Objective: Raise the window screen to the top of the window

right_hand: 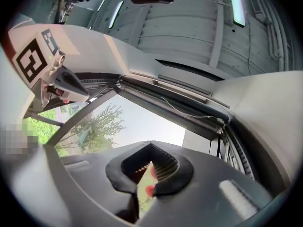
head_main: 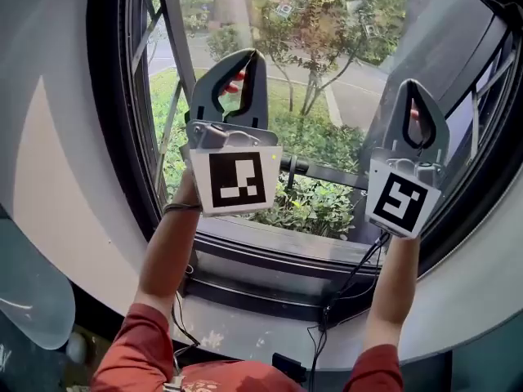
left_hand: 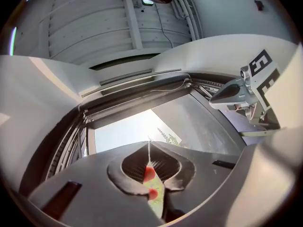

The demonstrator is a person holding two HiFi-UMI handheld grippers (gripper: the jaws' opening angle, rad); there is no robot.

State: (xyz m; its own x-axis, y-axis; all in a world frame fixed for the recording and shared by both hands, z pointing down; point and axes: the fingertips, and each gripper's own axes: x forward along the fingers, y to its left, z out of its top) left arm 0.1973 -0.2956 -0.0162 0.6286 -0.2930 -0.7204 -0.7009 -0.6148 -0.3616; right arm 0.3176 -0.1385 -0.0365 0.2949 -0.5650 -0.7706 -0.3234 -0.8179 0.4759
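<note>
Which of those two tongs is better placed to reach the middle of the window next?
Probably left: the left tongs stand before the middle of the window, while the right tongs sit near its right frame. Both are shut and empty.

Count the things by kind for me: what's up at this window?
Grippers: 2 (left gripper, right gripper)
Red sleeves: 2 (left sleeve, right sleeve)
Window: 1
Total: 5

Outside: leafy trees [head_main: 323, 31] line paved road [head_main: 359, 96]; green lawn [head_main: 167, 104] at left, low shrubs [head_main: 315, 207] in foreground. Indoors: pale curved wall [head_main: 49, 178] at left; ribbed grey ceiling [right_hand: 189, 27] overhead, light strip [right_hand: 236, 6] lit.
</note>
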